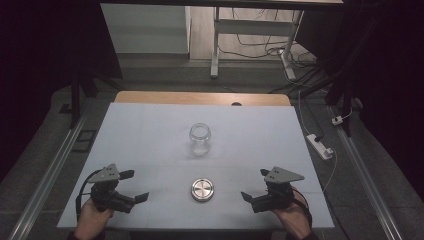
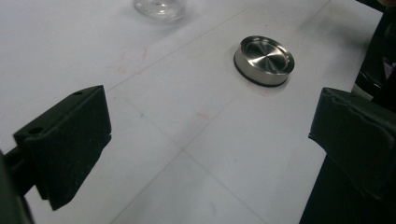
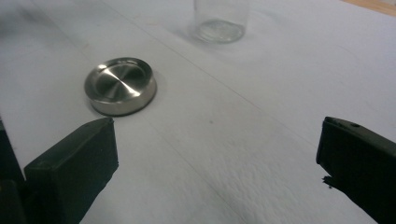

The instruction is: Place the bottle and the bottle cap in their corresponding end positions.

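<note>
A clear glass jar (image 1: 199,139) stands upright in the middle of the white table (image 1: 150,130). It has no lid on, and it looks empty. A round, shiny metal lid (image 1: 202,190) lies flat on the table, nearer the person and apart from the jar. The left gripper (image 1: 131,186) and the right gripper (image 1: 253,184) sit near the front edge, one on each side of the lid. Both have their black jaws wide apart and hold nothing. There is lots of bare table around the jar.
</note>
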`<state>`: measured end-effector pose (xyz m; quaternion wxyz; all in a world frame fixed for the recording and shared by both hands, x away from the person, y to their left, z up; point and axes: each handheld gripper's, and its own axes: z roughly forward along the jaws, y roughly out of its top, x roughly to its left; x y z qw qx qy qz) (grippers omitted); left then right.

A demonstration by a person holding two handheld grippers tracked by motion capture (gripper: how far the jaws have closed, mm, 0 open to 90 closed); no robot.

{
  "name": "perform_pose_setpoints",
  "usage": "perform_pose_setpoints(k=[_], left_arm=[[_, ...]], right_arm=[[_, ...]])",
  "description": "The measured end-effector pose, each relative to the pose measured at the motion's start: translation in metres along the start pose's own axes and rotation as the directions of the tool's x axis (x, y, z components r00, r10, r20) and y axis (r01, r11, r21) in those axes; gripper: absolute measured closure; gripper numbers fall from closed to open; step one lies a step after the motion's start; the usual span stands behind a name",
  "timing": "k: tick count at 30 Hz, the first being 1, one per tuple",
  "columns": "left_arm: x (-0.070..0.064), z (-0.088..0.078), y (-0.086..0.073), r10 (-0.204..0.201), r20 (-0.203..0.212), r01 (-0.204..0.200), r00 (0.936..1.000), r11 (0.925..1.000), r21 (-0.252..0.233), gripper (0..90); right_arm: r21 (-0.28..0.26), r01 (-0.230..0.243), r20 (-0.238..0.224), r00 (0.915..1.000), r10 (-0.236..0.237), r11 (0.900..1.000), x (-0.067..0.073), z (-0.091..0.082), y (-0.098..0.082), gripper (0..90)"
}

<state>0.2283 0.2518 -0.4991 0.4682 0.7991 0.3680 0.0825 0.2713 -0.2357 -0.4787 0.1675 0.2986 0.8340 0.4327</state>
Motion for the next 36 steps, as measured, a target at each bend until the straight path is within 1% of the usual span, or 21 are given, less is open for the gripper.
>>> perform_pose_setpoints(k=[3,7,13,16,20,23,24,25,27,28,30,31,36], left_arm=[[0.001,-0.009,-0.008,-0.013,-0.025,0.013,0.9996,0.9999,-0.006,0.0],[0.003,-0.020,-0.020,-0.045,-0.046,0.045,0.9979,0.9989,-0.016,0.0],[0.008,-0.034,-0.037,-0.108,-0.072,0.106,0.9915,0.9936,-0.041,0.0],[0.009,-0.038,-0.043,-0.128,-0.084,0.125,0.9882,0.9914,-0.040,0.0],[0.008,-0.040,-0.049,-0.132,-0.108,0.131,0.9854,0.9912,-0.016,0.0],[0.006,-0.041,-0.052,-0.129,-0.126,0.130,0.9837,0.9914,0.004,0.0],[0.006,-0.041,-0.053,-0.131,-0.137,0.134,0.9819,0.9908,0.014,0.0],[0.005,-0.041,-0.055,-0.131,-0.143,0.136,0.9809,0.9904,0.024,0.0],[0.005,-0.043,-0.056,-0.129,-0.155,0.134,0.9795,0.9906,0.027,0.0],[0.004,-0.043,-0.057,-0.131,-0.164,0.138,0.9777,0.9898,0.034,0.0],[0.003,-0.043,-0.058,-0.128,-0.186,0.141,0.9741,0.9884,0.058,0.0],[0.002,-0.043,-0.058,-0.124,-0.191,0.139,0.9736,0.9882,0.065,0.0],[0.005,-0.043,-0.057,-0.140,-0.180,0.154,0.9737,0.9855,0.070,0.0]], right_arm=[[-0.007,-0.022,0.018,0.9996,0.022,1.000,-0.003,-0.007,-0.005,0.0],[-0.005,-0.052,0.041,0.9978,0.052,0.999,-0.006,-0.017,-0.014,0.0],[0.000,-0.105,0.078,0.9914,0.105,0.994,-0.012,-0.030,-0.028,0.0],[0.007,-0.138,0.094,0.9861,0.137,0.990,-0.014,-0.036,-0.036,0.0],[0.015,-0.170,0.119,0.9787,0.167,0.985,-0.017,-0.042,-0.044,0.0],[0.027,-0.183,0.134,0.9749,0.178,0.983,-0.017,-0.045,-0.048,0.0],[0.035,-0.187,0.139,0.9736,0.181,0.982,-0.017,-0.046,-0.049,0.0],[0.044,-0.188,0.144,0.9731,0.180,0.981,-0.017,-0.046,-0.050,0.0],[0.065,-0.193,0.149,0.9720,0.182,0.979,-0.017,-0.046,-0.052,0.0],[0.076,-0.196,0.152,0.9714,0.183,0.978,-0.016,-0.046,-0.053,0.0],[0.072,-0.202,0.155,0.9697,0.189,0.977,-0.016,-0.048,-0.053,0.0],[0.076,-0.203,0.154,0.9696,0.190,0.976,-0.016,-0.048,-0.054,0.0],[0.085,-0.207,0.160,0.9684,0.192,0.975,-0.016,-0.047,-0.054,0.0]])
